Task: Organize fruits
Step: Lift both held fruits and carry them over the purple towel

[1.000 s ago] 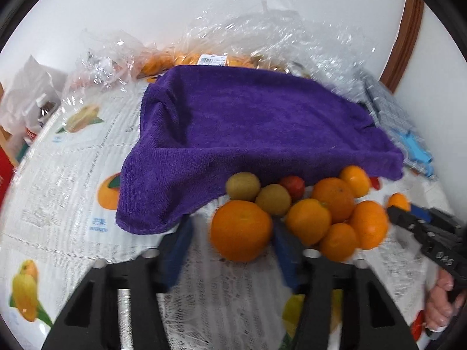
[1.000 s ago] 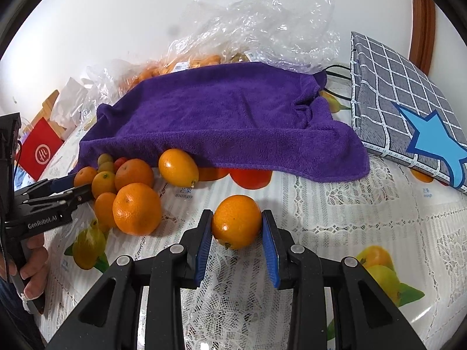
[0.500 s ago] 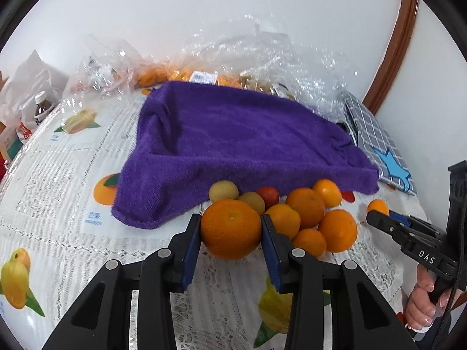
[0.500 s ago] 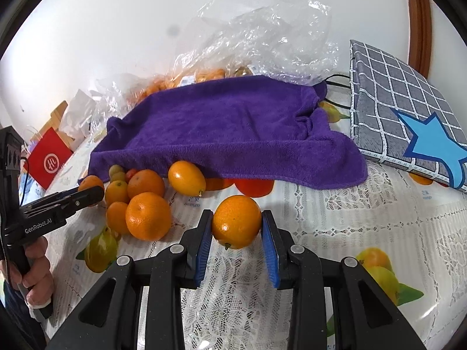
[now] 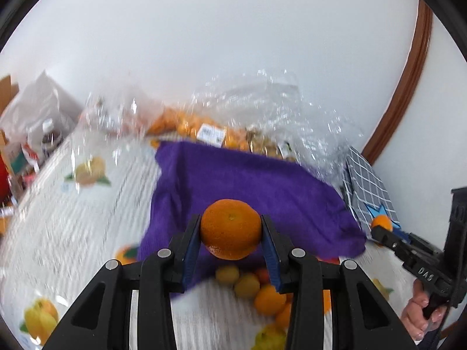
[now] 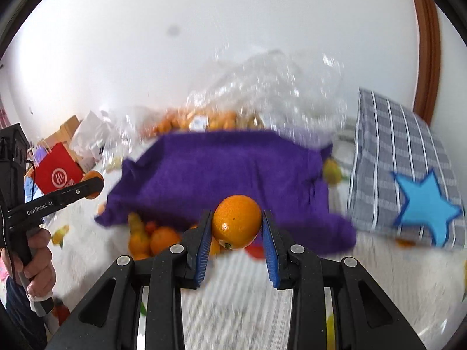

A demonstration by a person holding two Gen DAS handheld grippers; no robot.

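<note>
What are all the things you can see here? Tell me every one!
held oranges: two, orange, one clamped in each gripper
loose fruit: a pile, orange, yellow and red, at towel's near edge
towel: one, purple, middle of table
plastic bags: clear, crumpled, behind towel
cushion: one, grey checked, blue star, right
paper bag: one, red, far left
tablecloth: white lace, fruit prints
left gripper: black, blue pads
right gripper: same

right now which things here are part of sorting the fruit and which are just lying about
Part of the job:
- large orange in left gripper
- smaller orange in right gripper
- fruit pile
- purple towel

Lying about:
- plastic bags
- star cushion
- red bag
</note>
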